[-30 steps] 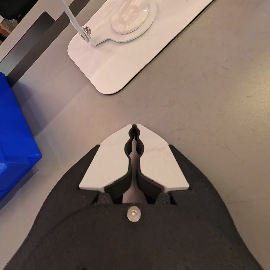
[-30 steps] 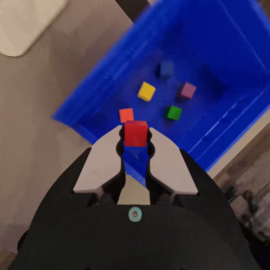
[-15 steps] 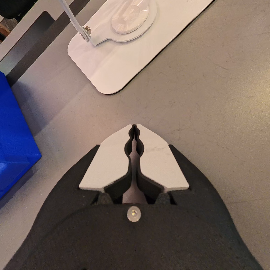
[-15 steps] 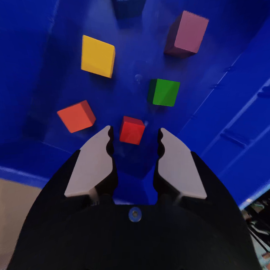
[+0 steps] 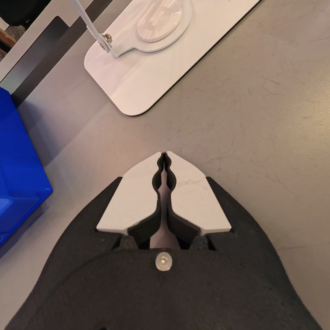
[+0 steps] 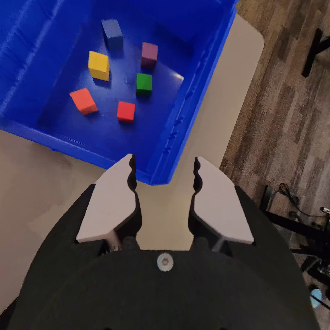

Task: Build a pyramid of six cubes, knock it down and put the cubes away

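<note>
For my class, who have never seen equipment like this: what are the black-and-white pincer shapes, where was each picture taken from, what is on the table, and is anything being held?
Each pincer is a hand-held gripper: a person holds one in each hand, and a camera on it looks forward along its two fingers.

The left view shows the left hand-held gripper with its fingers closed together on nothing, over a grey table. Ahead lies a white flat stand base, and a blue bin's corner shows at the left edge.

The right view shows the right hand-held gripper with its fingers wide apart and nothing between them. Beyond it, the bin holds six loose cubes: red cube, orange cube, yellow cube, green cube, purple cube and blue cube. So all six cubes are put away and nothing is held.
</note>
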Available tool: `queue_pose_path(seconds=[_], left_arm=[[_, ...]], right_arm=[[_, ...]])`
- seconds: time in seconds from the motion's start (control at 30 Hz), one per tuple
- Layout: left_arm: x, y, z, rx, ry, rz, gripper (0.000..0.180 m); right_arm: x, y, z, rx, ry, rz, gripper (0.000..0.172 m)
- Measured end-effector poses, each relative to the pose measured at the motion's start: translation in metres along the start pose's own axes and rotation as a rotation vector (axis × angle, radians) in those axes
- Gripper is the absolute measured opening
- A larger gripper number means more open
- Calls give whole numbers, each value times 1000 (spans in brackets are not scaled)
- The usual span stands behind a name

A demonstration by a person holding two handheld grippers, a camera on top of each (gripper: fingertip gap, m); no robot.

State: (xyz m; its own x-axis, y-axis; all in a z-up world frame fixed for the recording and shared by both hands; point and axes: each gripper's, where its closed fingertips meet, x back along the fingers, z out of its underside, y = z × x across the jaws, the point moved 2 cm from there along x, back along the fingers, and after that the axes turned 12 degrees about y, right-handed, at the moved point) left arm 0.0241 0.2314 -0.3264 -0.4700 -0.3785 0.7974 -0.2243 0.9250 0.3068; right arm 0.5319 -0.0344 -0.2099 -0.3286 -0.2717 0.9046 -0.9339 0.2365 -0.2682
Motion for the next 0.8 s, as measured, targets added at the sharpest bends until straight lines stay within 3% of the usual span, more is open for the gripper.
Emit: queue_pose_path(seconds=[0.2,0.3,0.37,0.53,0.73,0.8], left_arm=[[0,1,0,7,-1,-1,0],[1,1,1,8,-2,4,0],[3,3,2,29,-13,4,11],[18,17,9,89,-72,-1,14],[96,102,22,237,-300,-268,19],[116,143,42,337,-323,-349,33]], right_arm=[[-47,-5,23,-41,71,-71,59],[-66,1,22,-32,98,-179,32],[-73,3,20,-30,100,-223,16],[-78,-4,17,-39,86,-244,9],[-78,-6,18,-41,96,-255,8],[-77,-6,19,-43,105,-260,8]])
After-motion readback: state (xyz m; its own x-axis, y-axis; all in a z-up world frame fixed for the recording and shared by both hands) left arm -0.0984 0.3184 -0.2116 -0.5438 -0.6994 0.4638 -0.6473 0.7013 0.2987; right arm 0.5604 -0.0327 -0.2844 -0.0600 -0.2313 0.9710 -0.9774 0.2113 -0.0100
